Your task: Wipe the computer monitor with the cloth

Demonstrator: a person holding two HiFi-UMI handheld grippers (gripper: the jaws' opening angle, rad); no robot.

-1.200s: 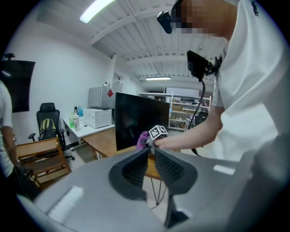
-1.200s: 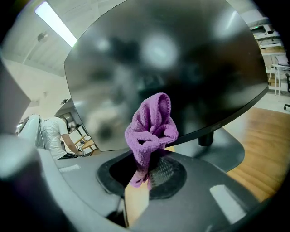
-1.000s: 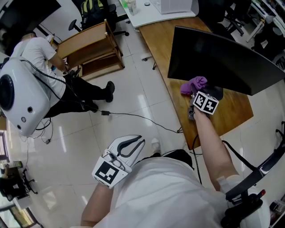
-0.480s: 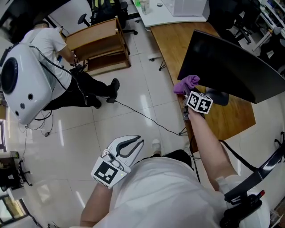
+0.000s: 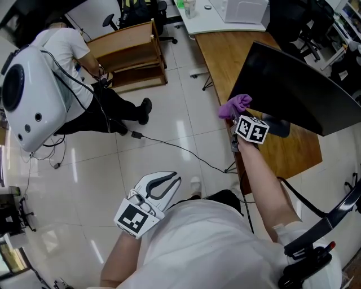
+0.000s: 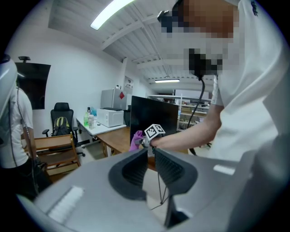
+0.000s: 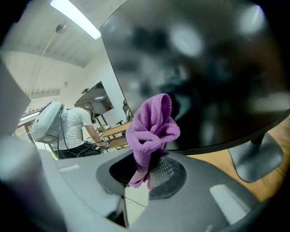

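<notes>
The black computer monitor (image 5: pixel 293 90) stands on a wooden desk (image 5: pixel 225 51) on a dark base (image 5: pixel 276 125). My right gripper (image 5: pixel 238 117) is shut on a bunched purple cloth (image 5: pixel 235 105), which sits at the monitor's lower left corner. In the right gripper view the cloth (image 7: pixel 152 129) sticks up from the right gripper (image 7: pixel 145 170) just in front of the dark screen (image 7: pixel 204 68). My left gripper (image 5: pixel 174 179) hangs over the floor by my body, shut and holding nothing. The left gripper view shows the left gripper (image 6: pixel 149 156), the monitor (image 6: pixel 154 115) and the cloth (image 6: pixel 136 139) far off.
A person in a white shirt (image 5: pixel 62 51) crouches on the tiled floor at the left beside a white machine (image 5: pixel 28 96). A wooden shelf unit (image 5: pixel 127 53) stands behind. A black cable (image 5: pixel 175 148) runs across the floor to the desk. A white table (image 5: pixel 225 11) holds small items.
My right gripper has carried the cloth leftward along the monitor's lower edge to its left corner. The left gripper has stayed where it was.
</notes>
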